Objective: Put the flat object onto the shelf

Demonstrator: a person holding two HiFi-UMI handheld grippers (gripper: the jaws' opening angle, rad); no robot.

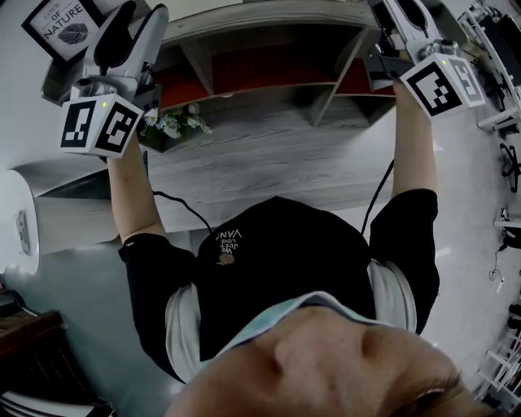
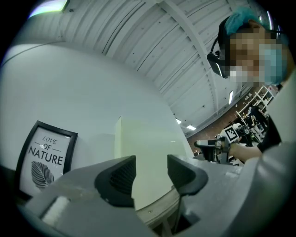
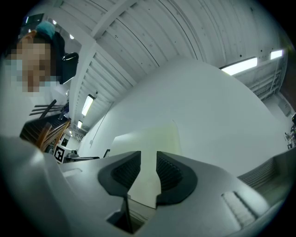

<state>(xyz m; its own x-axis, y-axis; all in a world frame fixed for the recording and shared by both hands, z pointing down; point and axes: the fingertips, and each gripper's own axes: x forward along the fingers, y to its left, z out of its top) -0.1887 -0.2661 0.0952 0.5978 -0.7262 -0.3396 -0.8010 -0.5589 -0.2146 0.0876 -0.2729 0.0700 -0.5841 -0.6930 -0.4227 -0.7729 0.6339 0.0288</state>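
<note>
The flat object is a pale cream board (image 2: 148, 139) standing upright on the top of the grey wooden shelf (image 1: 269, 155), against the white wall. In the left gripper view it shows beyond my left gripper (image 2: 151, 169), whose jaws stand apart with no pad touching it. In the right gripper view the same board (image 3: 148, 141) shows through the narrower gap of my right gripper (image 3: 149, 166), and I see no pad pressing on it. In the head view both arms are raised: left gripper (image 1: 134, 20) and right gripper (image 1: 403, 16) at the shelf's top, where the board is hidden.
A black-framed print (image 2: 46, 157) leans on the wall left of the board, also in the head view (image 1: 61, 24). A small plant (image 1: 175, 122) sits on a lower shelf level. Red back panels (image 1: 260, 69) line the compartments. The shelf's top front edge (image 2: 157, 208) lies under the left jaws.
</note>
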